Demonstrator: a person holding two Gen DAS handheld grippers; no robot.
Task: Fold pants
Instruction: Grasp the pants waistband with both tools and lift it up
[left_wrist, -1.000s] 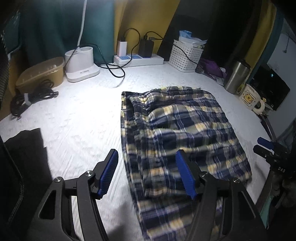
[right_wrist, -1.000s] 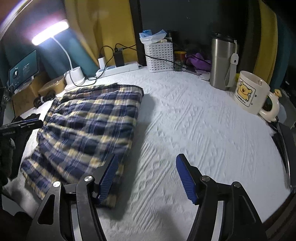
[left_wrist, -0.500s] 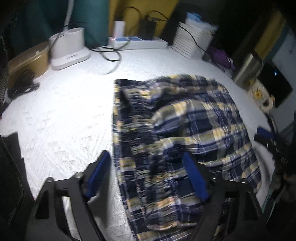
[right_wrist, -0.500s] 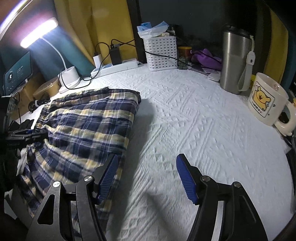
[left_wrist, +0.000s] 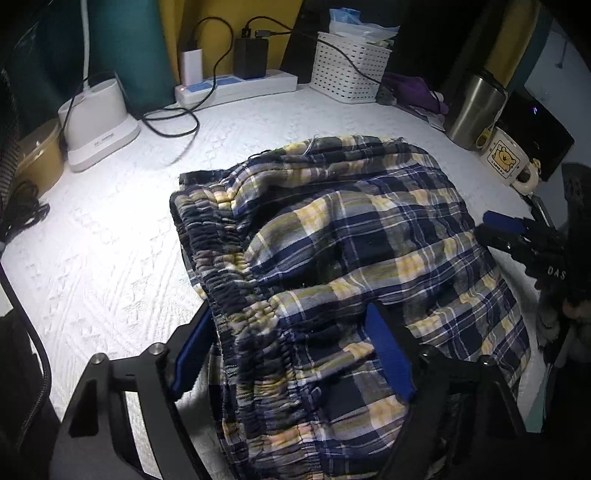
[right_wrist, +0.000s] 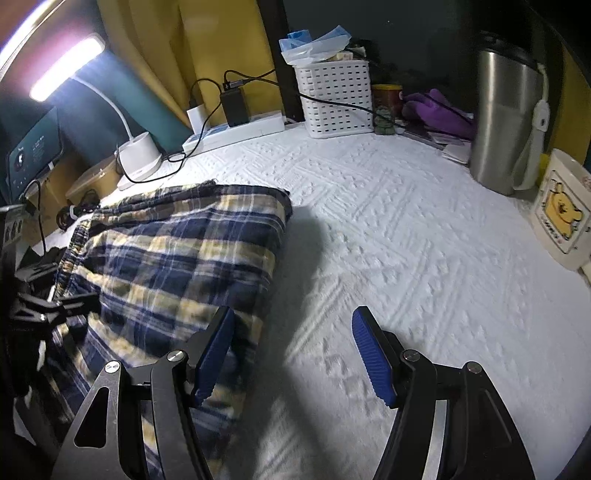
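The blue, yellow and white plaid pants (left_wrist: 354, 258) lie folded on the white textured cover (left_wrist: 110, 240), the gathered waistband (left_wrist: 221, 266) on their left side. My left gripper (left_wrist: 291, 354) is open, its blue pads straddling the near end of the waistband, fabric between them. My right gripper (right_wrist: 291, 354) is open and low over the cover at the pants' right edge (right_wrist: 184, 266), its left pad over the fabric edge. The right gripper also shows at the right in the left wrist view (left_wrist: 517, 232).
Along the back stand a white lamp base (left_wrist: 96, 125), a power strip with chargers and cables (left_wrist: 236, 85), a white basket (left_wrist: 351, 66), a steel tumbler (right_wrist: 506, 122) and a bear mug (right_wrist: 561, 214). A brown container (left_wrist: 37, 158) sits far left.
My left gripper has moved forward and down onto the waistband, which now lies between its pads. My right gripper has moved closer to the pants' right edge.
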